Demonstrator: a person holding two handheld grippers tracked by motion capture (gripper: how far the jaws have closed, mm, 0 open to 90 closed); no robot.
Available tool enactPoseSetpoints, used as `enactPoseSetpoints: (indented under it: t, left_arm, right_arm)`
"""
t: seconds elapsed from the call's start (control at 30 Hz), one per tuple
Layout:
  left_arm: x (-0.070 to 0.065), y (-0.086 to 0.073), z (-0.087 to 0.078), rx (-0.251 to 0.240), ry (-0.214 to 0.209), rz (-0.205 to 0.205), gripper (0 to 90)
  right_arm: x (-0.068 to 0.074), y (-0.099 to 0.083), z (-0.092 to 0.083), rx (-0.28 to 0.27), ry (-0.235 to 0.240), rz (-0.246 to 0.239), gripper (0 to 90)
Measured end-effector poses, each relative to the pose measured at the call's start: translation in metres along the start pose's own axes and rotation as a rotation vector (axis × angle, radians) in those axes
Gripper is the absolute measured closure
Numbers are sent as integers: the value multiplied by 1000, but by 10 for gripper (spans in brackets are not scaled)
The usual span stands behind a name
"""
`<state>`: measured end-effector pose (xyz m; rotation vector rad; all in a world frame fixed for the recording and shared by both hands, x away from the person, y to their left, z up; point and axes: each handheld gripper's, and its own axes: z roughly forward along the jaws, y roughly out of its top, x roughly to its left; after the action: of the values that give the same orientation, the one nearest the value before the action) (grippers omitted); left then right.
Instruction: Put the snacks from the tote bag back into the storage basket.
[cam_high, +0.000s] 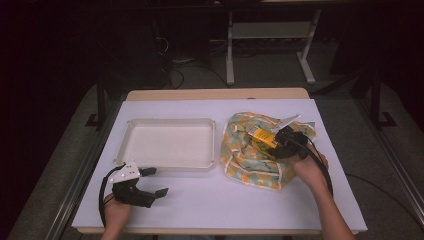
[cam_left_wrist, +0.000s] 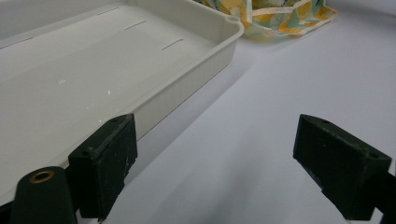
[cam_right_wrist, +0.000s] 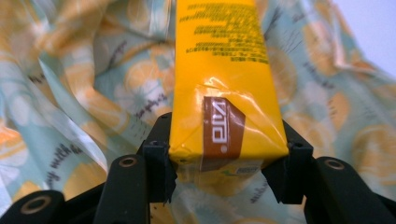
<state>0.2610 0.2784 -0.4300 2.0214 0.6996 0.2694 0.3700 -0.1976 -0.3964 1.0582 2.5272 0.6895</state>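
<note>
A yellow drink carton with a brown label lies on a lemon-print fabric bag at the table's right. My right gripper is shut on the carton's near end. In the right gripper view both black pads press the sides of the carton, with the bag spread beneath it. My left gripper rests open near the table's front left, just in front of the white tray. In the left gripper view its jaws stand wide apart over bare tabletop, gripper holding nothing.
The shallow white tray lies left of centre, nothing in it. The bag's edge shows past the tray's corner. A white sheet covers the tabletop. Table legs and cables stand on the floor beyond.
</note>
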Motion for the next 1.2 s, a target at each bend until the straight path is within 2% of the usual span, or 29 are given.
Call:
enactPoseSetpoints:
  t: [0.17, 0.2, 0.27, 0.4, 0.47, 0.5, 0.57, 0.63, 0.83, 1.2]
  left_arm:
    - [1, 0, 0, -2, 2, 2, 135]
    - [0, 0, 0, 2, 1, -1, 135]
    - [1, 0, 0, 6, 1, 1, 135]
    - [0, 1, 1, 9, 0, 6, 135]
    - [-1, 2, 2, 7, -1, 6, 135]
    - [-1, 2, 2, 7, -1, 8, 135]
    - [-1, 1, 2, 10, -1, 8, 135]
    - [-1, 1, 1, 14, 1, 9, 134]
    - [0, 1, 1, 11, 1, 5, 135]
    - [0, 1, 1, 14, -1, 10, 135]
  right_arm:
    - [-1, 7, -19, -10, -11, -21, 505]
    - [-1, 10, -31, 11, -6, -46, 505]
    - [-1, 10, -35, 19, -9, -46, 505]
    - [1, 15, -53, 75, -30, -83, 504]
    - [3, 17, -54, 116, -38, -107, 504]
    - [4, 19, -49, 159, -40, -129, 503]
    - [4, 19, -45, 176, -40, -137, 502]
    - [1, 20, -46, 148, -20, -111, 501]
    - [1, 30, -42, 138, -14, -113, 495]
    - [-6, 39, -33, 70, 18, -62, 487]
